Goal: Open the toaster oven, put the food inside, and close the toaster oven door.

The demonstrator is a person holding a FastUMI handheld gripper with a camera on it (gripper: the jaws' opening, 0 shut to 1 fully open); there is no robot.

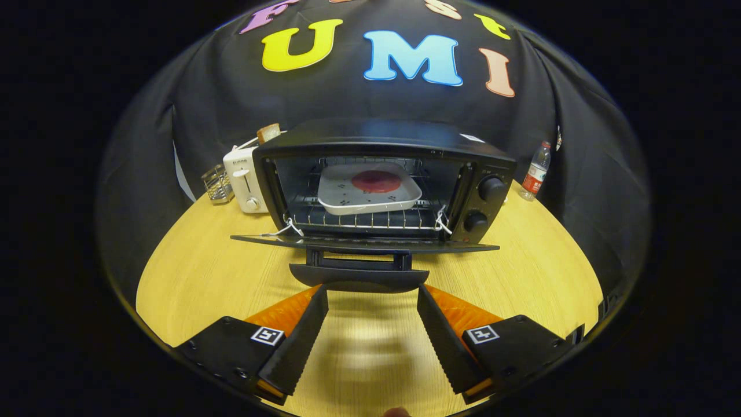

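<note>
Claw [372, 292] spread wide, empty, tips at the open toaster oven door's handle [359, 277]; square tray [370, 194] on wire rack.

The pale wood counter [202, 272] carries the toaster oven [385, 185] at its middle. A white toaster [246, 179] and wire rack [217, 184] sit at its 9 o'clock; 1 water bottle [535, 172] stands at 3 o'clock.

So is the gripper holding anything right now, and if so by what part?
Nothing is held. The gripper is open, its fingers spread either side of the door handle just ahead, not pressing on it.
</note>
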